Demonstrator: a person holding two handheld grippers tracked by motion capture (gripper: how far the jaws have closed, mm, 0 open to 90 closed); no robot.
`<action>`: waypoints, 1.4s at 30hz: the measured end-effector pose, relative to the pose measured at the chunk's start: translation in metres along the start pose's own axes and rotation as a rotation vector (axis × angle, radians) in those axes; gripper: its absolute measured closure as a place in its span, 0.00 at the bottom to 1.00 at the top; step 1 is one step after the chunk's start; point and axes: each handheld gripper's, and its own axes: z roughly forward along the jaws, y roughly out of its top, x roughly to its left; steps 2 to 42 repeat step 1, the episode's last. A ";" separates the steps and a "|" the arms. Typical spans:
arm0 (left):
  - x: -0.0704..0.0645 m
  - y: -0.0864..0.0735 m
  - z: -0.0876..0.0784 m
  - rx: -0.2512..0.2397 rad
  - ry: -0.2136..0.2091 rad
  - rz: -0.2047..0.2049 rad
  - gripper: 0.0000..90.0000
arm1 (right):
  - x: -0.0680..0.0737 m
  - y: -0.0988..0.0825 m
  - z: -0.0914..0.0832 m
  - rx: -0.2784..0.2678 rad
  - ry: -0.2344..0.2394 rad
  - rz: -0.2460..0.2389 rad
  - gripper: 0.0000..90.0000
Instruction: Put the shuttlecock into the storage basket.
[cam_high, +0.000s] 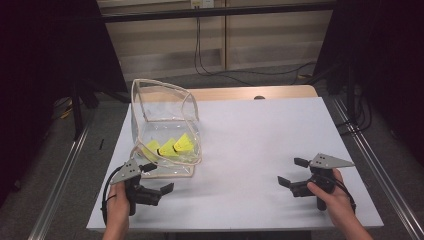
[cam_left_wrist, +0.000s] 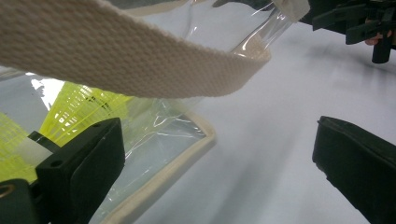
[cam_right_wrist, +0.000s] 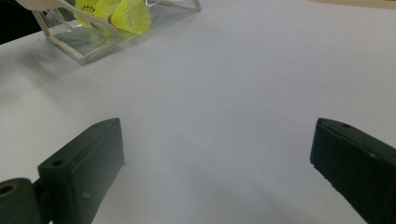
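Note:
A clear plastic bag (cam_high: 165, 120) with cream trim stands open on the left part of the white table (cam_high: 260, 135). Three yellow shuttlecocks (cam_high: 172, 146) lie inside it at the bottom. My left gripper (cam_high: 159, 177) is open just in front of the bag's near corner, with nothing between the jaws. In the left gripper view, the bag's cream strap (cam_left_wrist: 140, 60) crosses overhead and the shuttlecocks (cam_left_wrist: 79, 112) show through the plastic beside the left jaw. My right gripper (cam_high: 292, 171) stands open over bare table at the right, far from the bag (cam_right_wrist: 84, 42) and its shuttlecocks (cam_right_wrist: 126, 14).
A wooden table edge (cam_high: 250, 93) shows behind the white sheet. Metal rails (cam_high: 65, 170) run along both sides of the table. Cables (cam_high: 210, 65) trail on the floor at the back. In the left gripper view, the other gripper (cam_left_wrist: 369, 28) is far off at the upper right.

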 end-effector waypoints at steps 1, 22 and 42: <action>0.000 0.000 0.000 0.001 -0.001 0.002 0.03 | 0.000 0.000 0.000 0.002 0.000 -0.001 0.03; 0.000 0.000 0.000 0.001 -0.001 0.002 0.03 | 0.000 0.000 0.000 0.002 0.000 -0.001 0.03; 0.000 0.000 0.000 0.001 -0.001 0.002 0.03 | 0.000 0.000 0.000 0.002 0.000 -0.001 0.03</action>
